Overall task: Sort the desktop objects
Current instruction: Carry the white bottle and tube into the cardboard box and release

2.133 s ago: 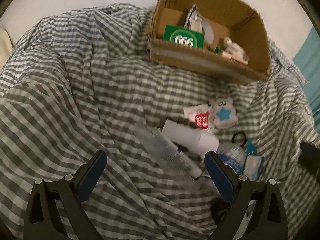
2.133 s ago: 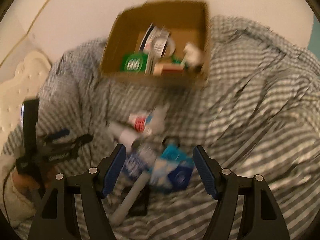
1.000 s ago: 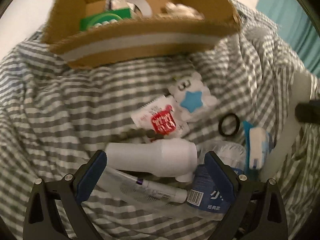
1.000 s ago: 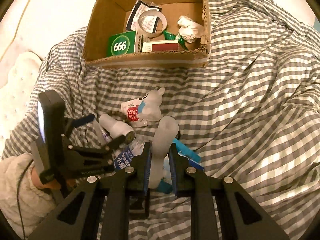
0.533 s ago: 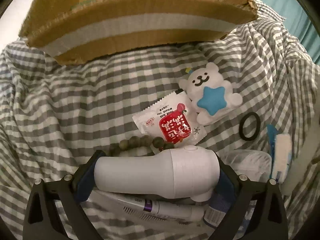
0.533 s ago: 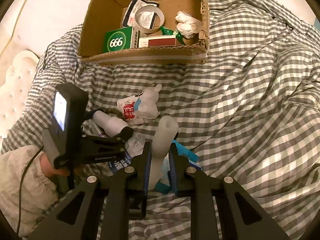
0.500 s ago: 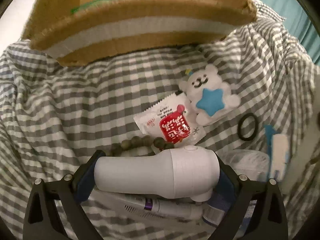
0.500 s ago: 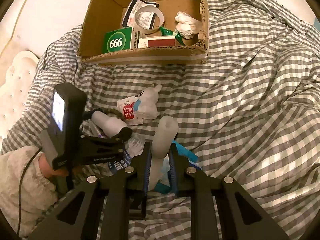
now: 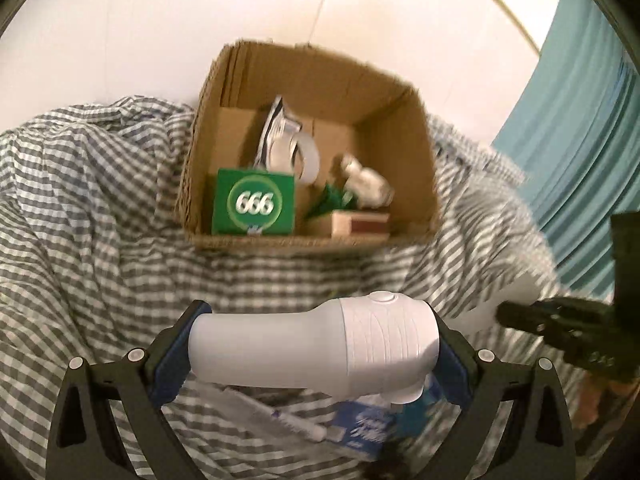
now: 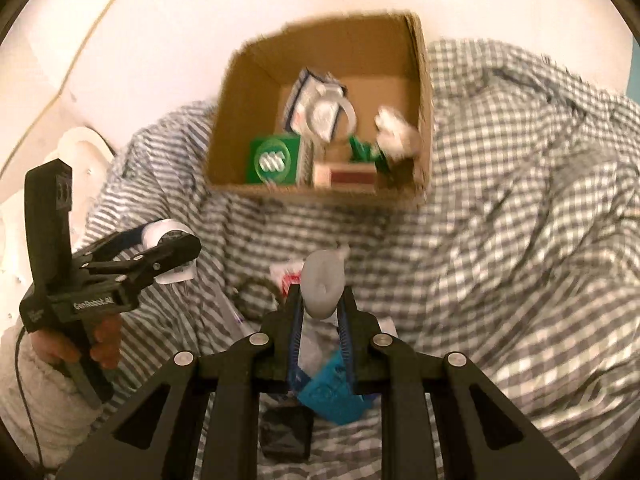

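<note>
My left gripper (image 9: 316, 354) is shut on a white handheld device (image 9: 312, 344), held crosswise above the checked bedcover. In the right wrist view that left gripper (image 10: 172, 246) hangs at the left in a person's hand, with the device (image 10: 166, 232) in it. My right gripper (image 10: 320, 308) is shut on a pale grey tube (image 10: 323, 286) that points upward. An open cardboard box (image 9: 312, 242) lies beyond both. It holds a green "666" box (image 9: 254, 202), a tape roll (image 10: 328, 114), crumpled white paper (image 9: 366, 180) and a small red-brown box (image 10: 346, 174).
On the grey checked bedcover (image 10: 500, 220) under the grippers lie a pen (image 9: 276, 416), a blue pack (image 9: 360, 432), a teal packet (image 10: 328, 396), a red sachet (image 10: 288, 278), a bead bracelet (image 10: 252, 298) and a black item (image 10: 286, 436). A teal curtain (image 9: 580, 120) hangs right.
Both grippers have risen. The left has lifted the white device off the bedcover, and the box's inside now shows from above. The right holds the tube higher.
</note>
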